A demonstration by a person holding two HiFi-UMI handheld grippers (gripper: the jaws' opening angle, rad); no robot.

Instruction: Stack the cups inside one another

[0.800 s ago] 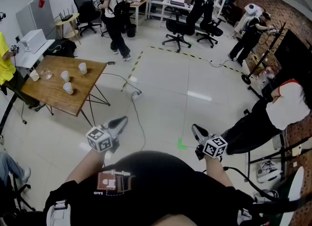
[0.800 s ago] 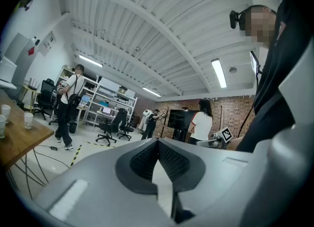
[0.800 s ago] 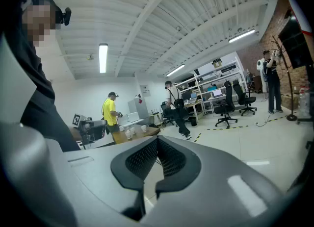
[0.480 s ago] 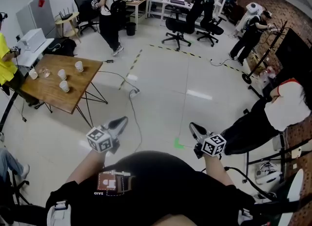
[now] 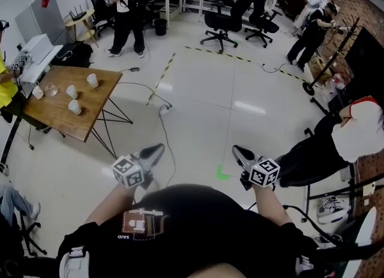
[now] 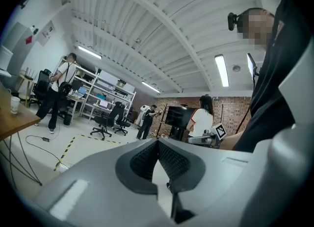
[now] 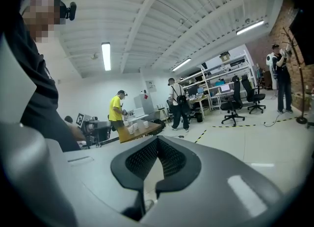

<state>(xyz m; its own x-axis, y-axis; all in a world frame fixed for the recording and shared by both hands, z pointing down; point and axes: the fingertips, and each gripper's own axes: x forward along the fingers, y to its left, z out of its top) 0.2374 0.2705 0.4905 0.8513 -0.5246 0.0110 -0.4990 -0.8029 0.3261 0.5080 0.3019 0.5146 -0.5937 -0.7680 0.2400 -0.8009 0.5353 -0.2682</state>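
Our left gripper (image 5: 155, 148) has its jaws pressed together with nothing between them. Our right gripper (image 5: 237, 150) is closed and empty the same way. We hold both in front of our body, over the floor and well apart from the wooden table (image 5: 57, 117). The white cups (image 5: 74, 107) stand separately on that table, none nested. A person in yellow (image 5: 5, 84) is at its far edge.

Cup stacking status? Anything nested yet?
Done: nothing; the cups stand apart on the wooden table, none nested. In hand: nothing; the left gripper and right gripper are shut and empty, over the floor, well short of the table. Left: approach, pick up the cups, nest them all.
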